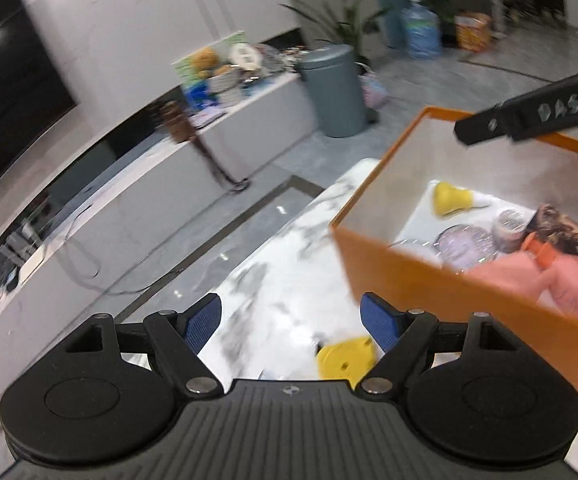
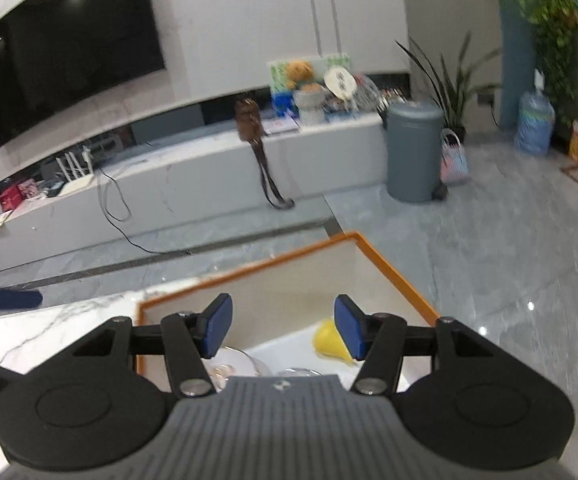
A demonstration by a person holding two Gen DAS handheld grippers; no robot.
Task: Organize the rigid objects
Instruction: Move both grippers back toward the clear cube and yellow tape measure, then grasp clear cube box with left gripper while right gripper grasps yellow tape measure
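The left tool (image 1: pixel 291 322) hangs with its blue pads spread wide and empty over the white marble surface (image 1: pixel 273 280). Just below it, nearer its right pad, lies a flat yellow plastic piece (image 1: pixel 343 358). To its right stands the open orange cardboard box (image 1: pixel 429 292), holding a yellow funnel (image 1: pixel 449 197), glass dishes and a pink toy. The right tool (image 2: pixel 284 328), also wide and empty, hovers over the box. Risks: the thin yellow piece may skid on slick marble under a closing pad, or the left tool's right pad may knock the box wall beside it.
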